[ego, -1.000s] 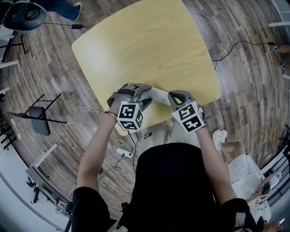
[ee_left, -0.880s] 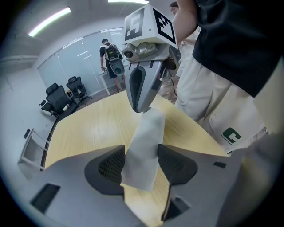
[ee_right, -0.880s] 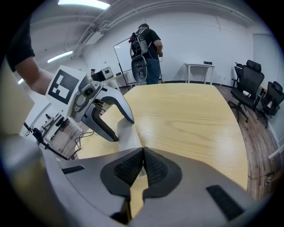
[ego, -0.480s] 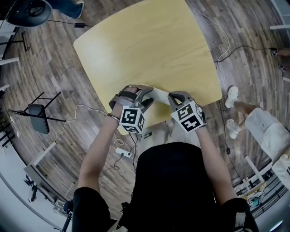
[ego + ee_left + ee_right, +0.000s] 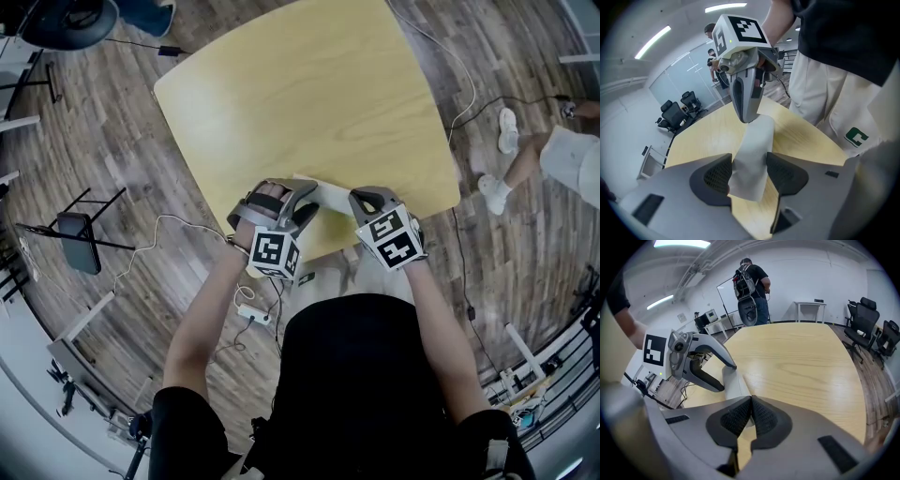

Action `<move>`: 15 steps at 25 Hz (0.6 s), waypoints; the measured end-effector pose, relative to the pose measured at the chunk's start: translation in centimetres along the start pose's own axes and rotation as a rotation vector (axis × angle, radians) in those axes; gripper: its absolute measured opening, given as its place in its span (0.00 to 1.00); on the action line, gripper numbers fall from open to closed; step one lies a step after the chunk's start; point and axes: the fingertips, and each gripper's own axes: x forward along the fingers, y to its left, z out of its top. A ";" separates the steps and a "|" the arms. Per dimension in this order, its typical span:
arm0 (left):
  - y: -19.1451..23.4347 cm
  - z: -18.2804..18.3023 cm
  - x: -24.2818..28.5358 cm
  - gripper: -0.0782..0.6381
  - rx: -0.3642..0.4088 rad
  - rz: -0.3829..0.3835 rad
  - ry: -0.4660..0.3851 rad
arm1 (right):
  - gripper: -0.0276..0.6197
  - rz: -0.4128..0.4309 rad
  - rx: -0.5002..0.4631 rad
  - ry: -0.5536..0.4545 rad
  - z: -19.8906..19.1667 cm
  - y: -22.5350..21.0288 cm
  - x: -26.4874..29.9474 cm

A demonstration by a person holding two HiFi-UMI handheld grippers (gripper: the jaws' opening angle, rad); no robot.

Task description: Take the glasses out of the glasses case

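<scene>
Wood-plank floor [image 5: 112, 159] surrounds a yellow counter [image 5: 309, 103] with rounded corners, seen from above. A pale grey glasses case [image 5: 330, 195] sits at the counter's 6 o'clock edge, just in front of the wearer's body, lying lengthwise between the two grippers.

The left gripper [image 5: 302, 204] is at 9 o'clock of the case. Its fingers stand wide, one on each long side, and both ribbed pads press against the case walls. In the left gripper view the near end of the case juts past the pads, with counter showing beneath it.

The right gripper [image 5: 362, 201] is at 3 o'clock of the case. Its fingers are pressed together at that end, and a thin pale edge of the case shows between the pads.

Further out, a white cable [image 5: 169, 230] trails over the floor at 8 o'clock of the counter. A passer-by's legs [image 5: 553, 155] are at 3 o'clock. In the right gripper view, a standing person [image 5: 752, 282] is beyond the far edge at 12 o'clock, and black office chairs [image 5: 869, 317] are at 2 o'clock.
</scene>
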 end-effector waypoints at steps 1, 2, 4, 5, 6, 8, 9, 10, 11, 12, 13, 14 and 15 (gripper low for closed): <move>0.0 0.0 0.0 0.45 0.006 0.007 0.000 | 0.07 -0.004 0.005 0.000 0.0 -0.1 0.0; -0.1 0.0 -0.1 0.45 0.017 0.013 0.004 | 0.07 -0.010 0.008 0.005 -0.1 -0.2 0.1; -0.6 -0.5 0.2 0.16 0.064 0.037 0.033 | 0.07 -0.015 0.001 0.030 -0.5 -0.2 0.3; -0.9 -0.9 0.4 0.15 0.083 0.050 0.052 | 0.07 -0.010 -0.005 0.041 -0.8 -0.1 0.5; -0.9 -1.4 0.5 0.15 0.083 0.059 0.068 | 0.07 -0.002 -0.005 0.043 -1.0 0.1 0.5; -0.5 -2.1 0.3 0.15 0.046 0.070 0.084 | 0.07 0.008 0.007 0.036 -1.2 0.2 0.6; -0.1 -2.1 0.2 0.15 0.034 0.074 0.082 | 0.07 0.007 0.011 0.033 -1.2 0.2 0.5; 0.3 -1.9 0.0 0.15 0.032 0.076 0.076 | 0.07 0.005 0.014 0.032 -1.2 0.1 0.5; 0.5 -1.7 -0.2 0.15 0.032 0.076 0.068 | 0.07 0.004 0.018 0.029 -1.2 0.1 0.6; 0.8 -1.5 -0.4 0.15 0.028 0.072 0.060 | 0.07 0.004 0.020 0.022 -1.2 0.1 0.7; 0.9 -1.3 -0.5 0.15 0.016 0.065 0.051 | 0.07 0.006 0.021 0.013 -1.1 0.2 0.8; 1.0 -1.1 -0.7 0.15 -0.003 0.051 0.042 | 0.07 0.008 0.022 0.007 -0.9 0.2 0.8; 1.0 -0.8 -0.7 0.17 -0.027 0.033 0.033 | 0.07 0.010 0.027 0.007 -0.9 0.3 0.8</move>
